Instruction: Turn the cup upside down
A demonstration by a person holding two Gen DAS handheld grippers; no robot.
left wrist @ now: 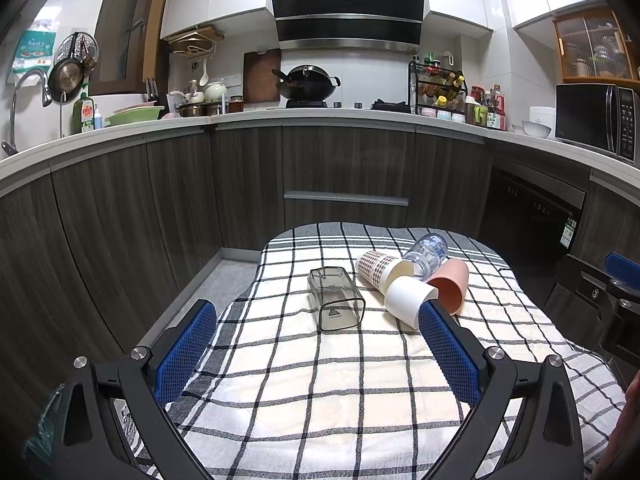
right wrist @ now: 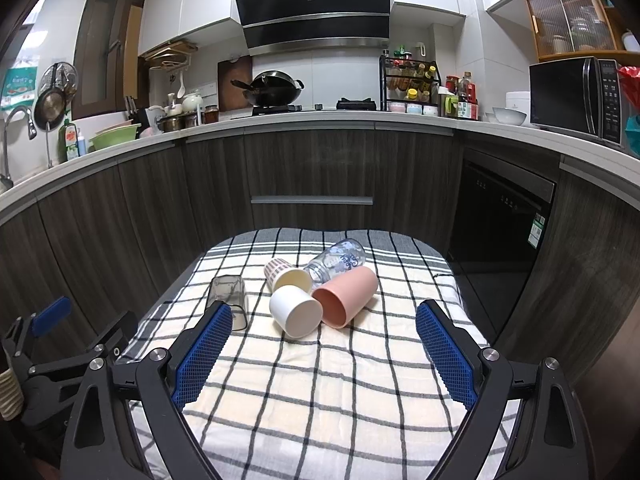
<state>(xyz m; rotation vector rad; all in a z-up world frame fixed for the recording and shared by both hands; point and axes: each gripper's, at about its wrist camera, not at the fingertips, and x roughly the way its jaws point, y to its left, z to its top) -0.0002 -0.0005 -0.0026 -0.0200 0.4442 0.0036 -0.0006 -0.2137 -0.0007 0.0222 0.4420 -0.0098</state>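
Several cups lie on their sides on a checked cloth [left wrist: 320, 380] over a small table. A smoky clear square cup [left wrist: 335, 298] [right wrist: 228, 298] lies at the left. A white cup [left wrist: 410, 300] [right wrist: 295, 311], a pink cup [left wrist: 450, 285] [right wrist: 346, 295], a patterned cup [left wrist: 378, 265] [right wrist: 285, 274] and a clear printed glass bottle [left wrist: 426, 255] [right wrist: 338, 260] lie bunched together at the right. My left gripper [left wrist: 318, 344] is open and empty, just short of the cups. My right gripper [right wrist: 324, 344] is open and empty, also short of them.
The right gripper [left wrist: 608, 300] shows at the right edge of the left wrist view; the left gripper [right wrist: 60, 344] shows at the lower left of the right wrist view. Dark kitchen cabinets [left wrist: 344, 168], a dishwasher [right wrist: 500, 216] and a counter stand behind the table.
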